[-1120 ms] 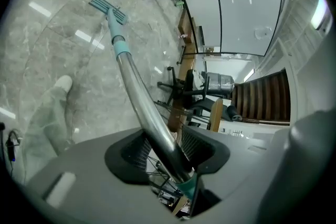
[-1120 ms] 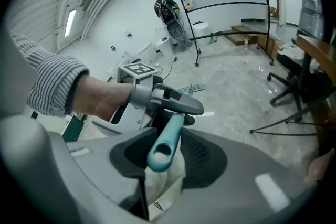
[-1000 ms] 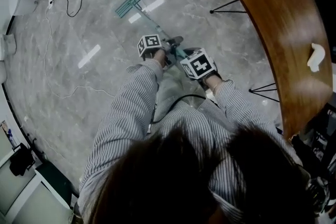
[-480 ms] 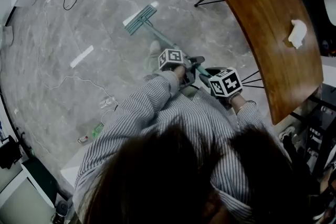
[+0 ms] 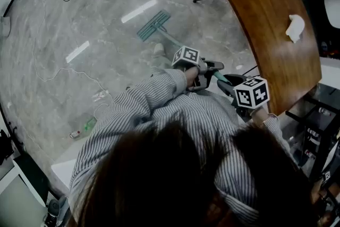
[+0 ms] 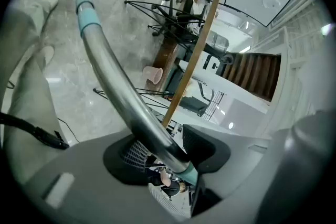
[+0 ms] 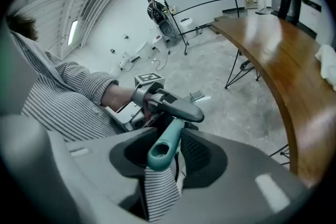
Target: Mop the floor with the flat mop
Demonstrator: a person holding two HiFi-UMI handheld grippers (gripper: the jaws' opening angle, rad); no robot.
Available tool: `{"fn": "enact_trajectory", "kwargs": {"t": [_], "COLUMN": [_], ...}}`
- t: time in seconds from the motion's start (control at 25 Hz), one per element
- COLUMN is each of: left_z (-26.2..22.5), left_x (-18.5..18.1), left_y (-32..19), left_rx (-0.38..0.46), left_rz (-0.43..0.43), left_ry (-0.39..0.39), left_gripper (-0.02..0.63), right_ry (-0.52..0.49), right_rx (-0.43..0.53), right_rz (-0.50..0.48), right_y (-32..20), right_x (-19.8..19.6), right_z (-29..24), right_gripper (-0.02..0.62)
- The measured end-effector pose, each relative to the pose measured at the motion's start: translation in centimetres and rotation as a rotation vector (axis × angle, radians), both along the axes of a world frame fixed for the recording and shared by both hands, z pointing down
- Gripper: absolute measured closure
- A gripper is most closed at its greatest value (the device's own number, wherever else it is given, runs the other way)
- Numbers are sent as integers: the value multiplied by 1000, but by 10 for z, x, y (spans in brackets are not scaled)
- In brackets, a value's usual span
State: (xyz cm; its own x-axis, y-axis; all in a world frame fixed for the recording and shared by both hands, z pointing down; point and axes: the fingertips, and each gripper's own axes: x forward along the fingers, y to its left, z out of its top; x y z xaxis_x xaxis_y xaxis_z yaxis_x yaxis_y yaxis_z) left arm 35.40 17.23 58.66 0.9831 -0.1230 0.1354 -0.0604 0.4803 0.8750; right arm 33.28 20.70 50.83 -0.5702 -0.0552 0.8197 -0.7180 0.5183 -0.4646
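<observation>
**Both grippers clamp the mop pole; mop head flat on the floor**

The head view alone shows the whole layout. The mop head (image 5: pixel 154 25) lies on the grey floor (image 5: pixel 95 18), just ahead of a shoe (image 5: pixel 158 49) and near the curved wooden table (image 5: pixel 255 13). A thin cable (image 5: pixel 64 69) trails across the floor to the left. A white cloth (image 5: pixel 295 27) sits on the table.

The left gripper view looks up the bent-looking pole (image 6: pixel 113 86) to the mop head, and shows the left gripper (image 6: pixel 173 157) with its fingers pinching the pole's bare metal. The right gripper view shows what the others hide: the right gripper (image 7: pixel 164 148) has its fingers closed on the teal grip (image 7: pixel 160 150) at the pole's top end. The left gripper sits just ahead on the same pole, held from a striped sleeve (image 7: pixel 68 92).

Both forearms are bent in front of the body. The left reaches farther forward and lower down the pole, and the right is drawn back beside the table's edge.
</observation>
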Motion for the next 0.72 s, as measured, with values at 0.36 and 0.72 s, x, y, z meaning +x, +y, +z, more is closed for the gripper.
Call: {"fn": "enact_trajectory", "kwargs": {"t": [0.36, 0.72], "left_z": [4, 5], "left_x": [-2, -2], "left_y": [-4, -6], "left_rx": [-26, 9], "left_rz": [-38, -84], "left_ry": [11, 37], "left_gripper": [430, 420], "right_ry": [27, 86], "right_rx": [18, 42], "right_rz": [7, -14], "right_y": [-3, -2], "right_x": [-1, 0], "right_z": [5, 9], "right_gripper": [461, 471]}}
